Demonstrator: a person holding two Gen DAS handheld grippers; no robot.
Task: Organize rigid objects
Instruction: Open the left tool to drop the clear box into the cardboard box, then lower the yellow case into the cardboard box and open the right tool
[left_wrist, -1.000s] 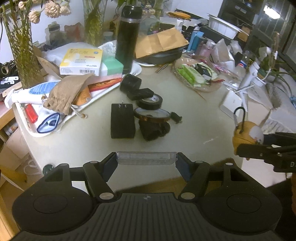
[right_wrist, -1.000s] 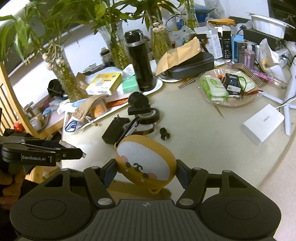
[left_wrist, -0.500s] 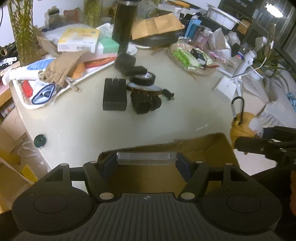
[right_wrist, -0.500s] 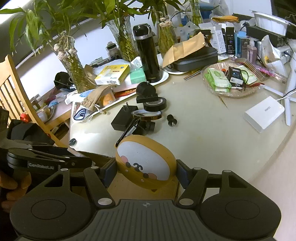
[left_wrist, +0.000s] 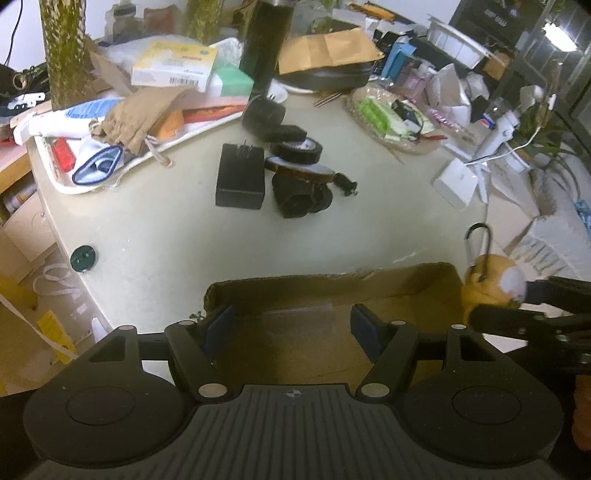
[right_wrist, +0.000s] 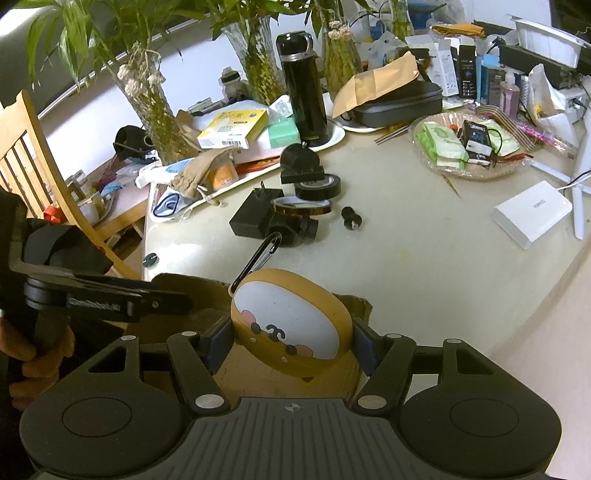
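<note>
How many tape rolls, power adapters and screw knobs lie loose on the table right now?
Tape rolls: 2, a black tape roll and an amber tape roll
Power adapter: 1
Screw knob: 1
Total: 4

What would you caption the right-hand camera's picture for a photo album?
Right gripper holding a yellow cartoon-face case with its carabiner above a cardboard box at the cluttered table's edge.

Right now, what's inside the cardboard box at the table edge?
Only bare brown floor shows inside the cardboard box. The left claw, clamping a clear plastic piece, and the right claw, holding the yellow case, cover the near part, so anything there is hidden.
</note>
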